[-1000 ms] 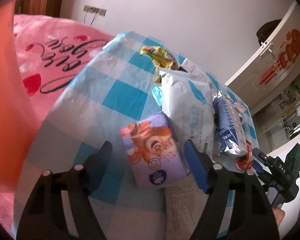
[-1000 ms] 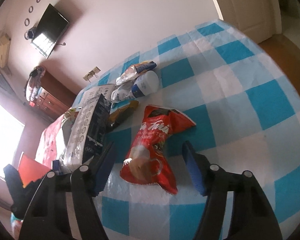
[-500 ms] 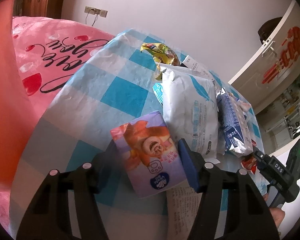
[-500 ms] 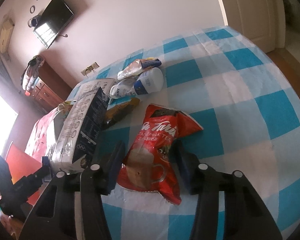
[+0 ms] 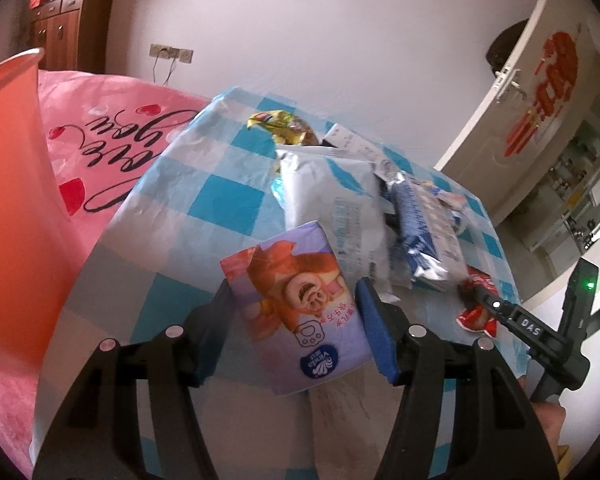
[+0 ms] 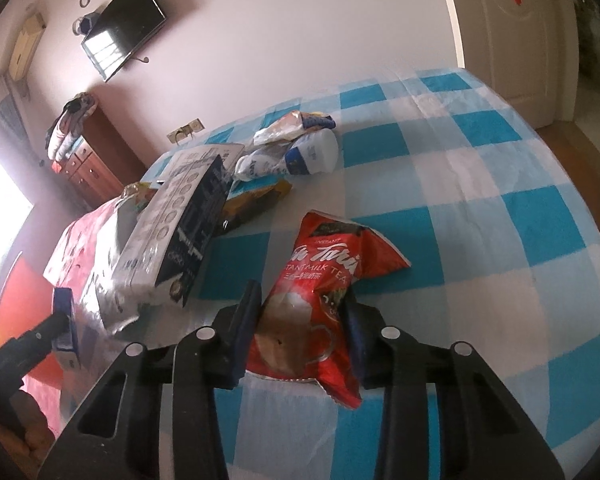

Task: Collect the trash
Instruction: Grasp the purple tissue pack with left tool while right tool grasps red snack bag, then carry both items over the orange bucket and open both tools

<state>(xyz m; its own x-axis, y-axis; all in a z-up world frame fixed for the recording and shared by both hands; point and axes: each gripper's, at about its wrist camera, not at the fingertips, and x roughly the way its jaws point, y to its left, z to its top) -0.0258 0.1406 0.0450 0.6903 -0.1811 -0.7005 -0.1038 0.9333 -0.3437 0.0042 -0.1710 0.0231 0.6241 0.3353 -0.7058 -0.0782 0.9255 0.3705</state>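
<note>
Pinching purple tissue pack (image 5: 300, 312) in left tool (image 5: 294, 328); right tool (image 6: 300, 328) closing around lengthwise red sachet (image 6: 320, 300).

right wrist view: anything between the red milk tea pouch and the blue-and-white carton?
Nothing. In the right wrist view a bare strip of checked tablecloth separates the red milk tea pouch from the blue-and-white carton.
</note>
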